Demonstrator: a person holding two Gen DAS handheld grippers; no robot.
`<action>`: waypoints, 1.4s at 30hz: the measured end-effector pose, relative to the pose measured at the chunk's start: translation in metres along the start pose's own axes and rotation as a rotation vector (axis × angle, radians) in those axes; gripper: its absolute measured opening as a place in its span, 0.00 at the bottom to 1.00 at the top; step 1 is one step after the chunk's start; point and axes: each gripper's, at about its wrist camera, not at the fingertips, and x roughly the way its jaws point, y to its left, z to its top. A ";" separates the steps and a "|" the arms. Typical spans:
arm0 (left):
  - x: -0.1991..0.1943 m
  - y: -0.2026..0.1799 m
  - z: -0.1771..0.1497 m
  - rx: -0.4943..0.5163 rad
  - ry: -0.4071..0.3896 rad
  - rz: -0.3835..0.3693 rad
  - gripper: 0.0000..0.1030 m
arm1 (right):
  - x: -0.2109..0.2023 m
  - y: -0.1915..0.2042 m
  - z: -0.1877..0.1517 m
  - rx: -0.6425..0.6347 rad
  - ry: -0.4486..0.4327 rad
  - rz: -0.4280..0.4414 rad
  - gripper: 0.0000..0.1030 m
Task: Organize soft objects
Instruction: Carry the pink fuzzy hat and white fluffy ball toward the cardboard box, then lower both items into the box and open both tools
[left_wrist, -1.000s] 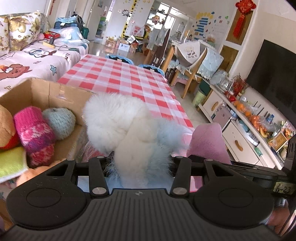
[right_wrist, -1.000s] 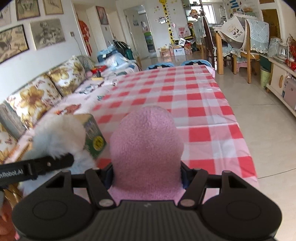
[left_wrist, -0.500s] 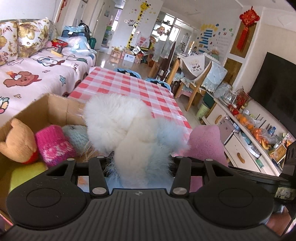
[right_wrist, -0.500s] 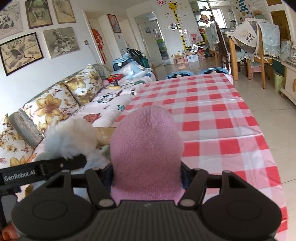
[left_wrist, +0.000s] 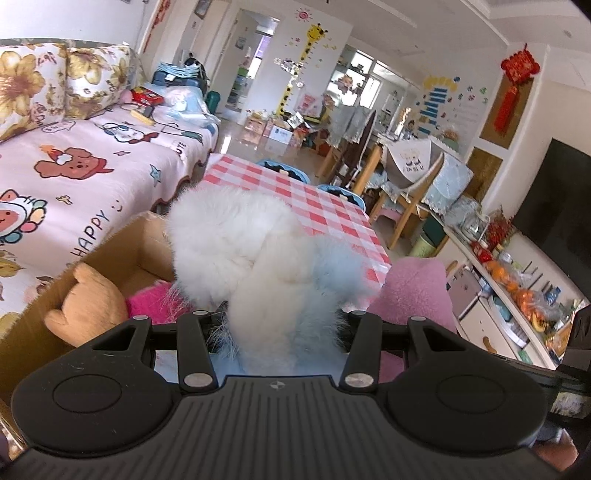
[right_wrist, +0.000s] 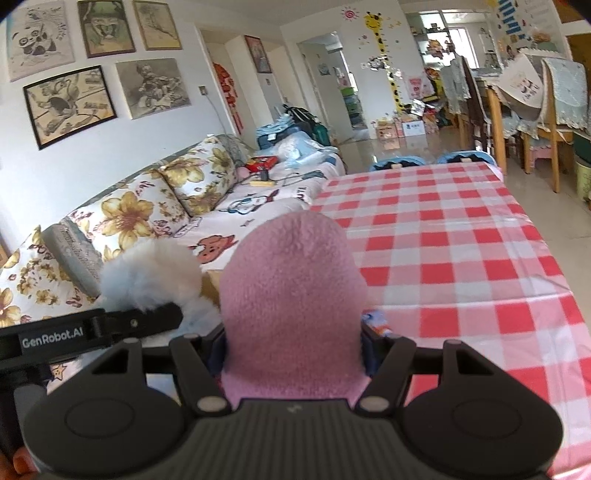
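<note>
Two soft things are in the air at once, one in each pair of tongs. The left gripper (left_wrist: 275, 332) is clamped on a white fluffy toy (left_wrist: 255, 258), its jaws pressed into the fur low down so that most of the toy bulges up and forward past the tips. The right gripper (right_wrist: 293, 354) is clamped on a pink plush piece (right_wrist: 291, 295), which likewise stands up tall between its jaws and hides whatever lies straight ahead of them. Just ahead and to the left of the left tongs sits an open cardboard box (left_wrist: 122, 243) with a tan bear (left_wrist: 88, 306) and a bright pink item (left_wrist: 155, 299) already inside; the checked tablecloth (right_wrist: 461, 258) stretches away beyond and to the right of the right tongs. Both toys look bound for the box, I judge, and the two tongs ride very near each other, the left one's arm showing just beside the pink piece in the right view. The risks: the tongs could knock together over the narrow opening; long fur may slip from a low pinch, letting the white toy drop outside the box; and a tall, springy toy released on top of the bear could roll over the rim.
</note>
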 end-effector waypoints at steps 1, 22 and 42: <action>-0.001 0.001 0.001 -0.006 -0.004 0.003 0.55 | 0.002 0.003 0.001 -0.003 -0.002 0.009 0.64; 0.009 0.001 0.000 -0.100 0.007 0.118 0.55 | 0.075 0.056 -0.002 -0.156 0.083 0.064 0.64; 0.010 0.005 -0.004 -0.093 0.100 0.217 0.60 | 0.096 0.069 -0.015 -0.236 0.142 0.087 0.74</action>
